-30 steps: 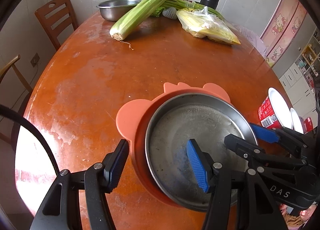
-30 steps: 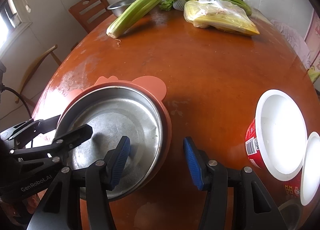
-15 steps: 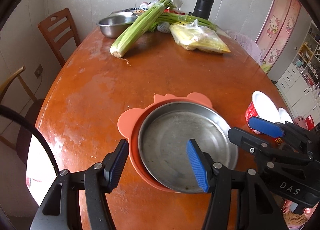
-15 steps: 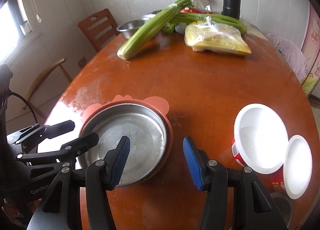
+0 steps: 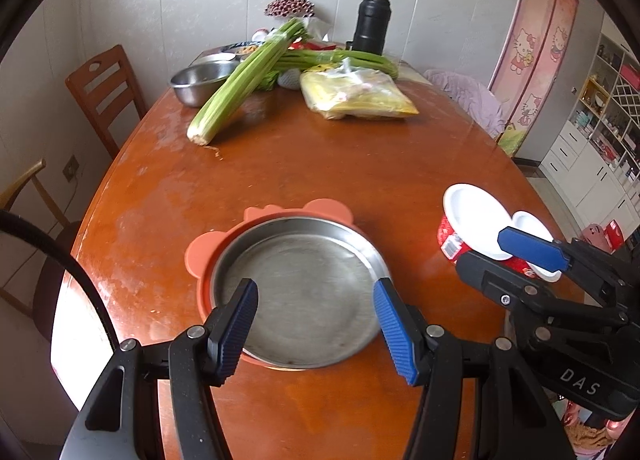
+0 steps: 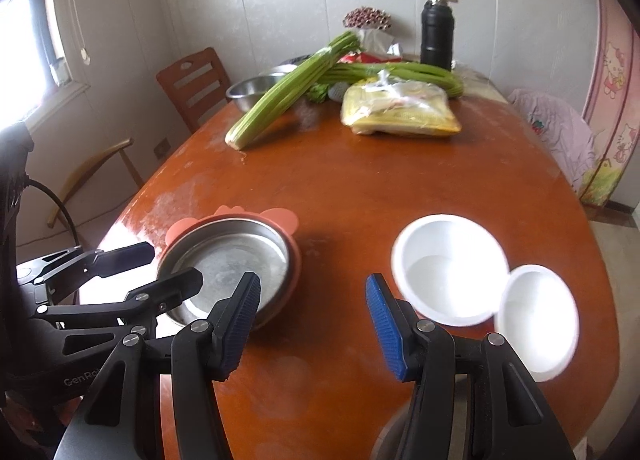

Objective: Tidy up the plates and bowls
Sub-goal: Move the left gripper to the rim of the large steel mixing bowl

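The worktop (image 5: 320, 180) fills my view, a round orange-brown top with celery (image 5: 244, 80) and a bagged yellow packet (image 5: 356, 96) up at 12 o'clock. Near me, at 6 o'clock, the steel plate (image 5: 300, 296) sits nested inside the pink eared dish (image 5: 208, 256); that pairing looks done to me. At 3 o'clock stands the white bowl (image 6: 448, 268), with a smaller white bowl (image 6: 536, 324) touching its rim. My left gripper (image 5: 316, 324) hangs above the steel plate, fingers spread wide, holding nothing. My right gripper (image 6: 312, 324) hovers over bare wood between the dish and the white bowl, also wide apart and empty. I judge the next step is the white bowls: swing right toward 3 o'clock and take one by its rim.
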The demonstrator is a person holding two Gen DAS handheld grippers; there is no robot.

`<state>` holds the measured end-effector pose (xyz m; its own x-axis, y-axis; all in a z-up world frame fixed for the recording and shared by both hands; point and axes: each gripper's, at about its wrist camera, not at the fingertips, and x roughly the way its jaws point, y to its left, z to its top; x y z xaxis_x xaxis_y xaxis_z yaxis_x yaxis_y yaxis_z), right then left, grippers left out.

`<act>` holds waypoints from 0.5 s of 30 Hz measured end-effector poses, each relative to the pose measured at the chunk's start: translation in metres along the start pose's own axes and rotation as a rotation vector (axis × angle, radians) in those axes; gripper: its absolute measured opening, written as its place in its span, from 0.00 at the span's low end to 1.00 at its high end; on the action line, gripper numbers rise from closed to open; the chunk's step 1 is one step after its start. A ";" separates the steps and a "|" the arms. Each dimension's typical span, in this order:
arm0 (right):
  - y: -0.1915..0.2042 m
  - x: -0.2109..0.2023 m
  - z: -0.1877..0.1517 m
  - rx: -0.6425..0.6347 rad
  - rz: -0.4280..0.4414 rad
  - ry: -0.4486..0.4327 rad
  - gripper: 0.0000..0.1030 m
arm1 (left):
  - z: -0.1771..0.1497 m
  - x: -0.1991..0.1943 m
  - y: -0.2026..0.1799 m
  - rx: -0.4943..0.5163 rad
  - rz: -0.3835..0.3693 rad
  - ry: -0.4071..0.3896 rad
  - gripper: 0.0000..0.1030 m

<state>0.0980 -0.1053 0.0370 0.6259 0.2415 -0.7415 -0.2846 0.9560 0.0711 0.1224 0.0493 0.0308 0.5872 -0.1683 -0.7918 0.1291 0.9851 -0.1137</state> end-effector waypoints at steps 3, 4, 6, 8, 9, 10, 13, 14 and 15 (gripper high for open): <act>-0.012 -0.011 -0.005 0.007 -0.003 -0.016 0.55 | -0.001 -0.002 -0.015 0.010 -0.006 -0.004 0.58; -0.018 -0.016 -0.008 0.016 -0.004 -0.023 0.55 | -0.002 -0.002 -0.020 0.014 -0.008 -0.005 0.58; -0.027 -0.022 -0.011 0.026 -0.009 -0.033 0.55 | -0.002 -0.003 -0.030 0.023 -0.014 -0.008 0.58; -0.036 -0.031 -0.015 0.041 -0.007 -0.047 0.55 | -0.003 -0.003 -0.043 0.030 -0.031 -0.008 0.58; -0.041 -0.034 -0.017 0.046 -0.006 -0.053 0.55 | -0.003 -0.003 -0.051 0.039 -0.039 -0.009 0.58; -0.045 -0.038 -0.019 0.051 -0.008 -0.057 0.55 | -0.003 -0.004 -0.056 0.046 -0.039 -0.010 0.58; -0.061 -0.050 -0.027 0.068 -0.016 -0.066 0.55 | -0.003 -0.004 -0.076 0.072 -0.050 -0.012 0.58; -0.066 -0.054 -0.029 0.073 -0.018 -0.067 0.55 | -0.004 -0.004 -0.083 0.081 -0.052 -0.012 0.58; -0.071 -0.057 -0.031 0.078 -0.021 -0.071 0.55 | -0.004 -0.004 -0.089 0.092 -0.053 -0.012 0.58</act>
<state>0.0597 -0.1923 0.0533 0.6815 0.2300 -0.6947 -0.2154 0.9703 0.1100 0.1054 -0.0378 0.0416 0.5868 -0.2211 -0.7790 0.2328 0.9675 -0.0992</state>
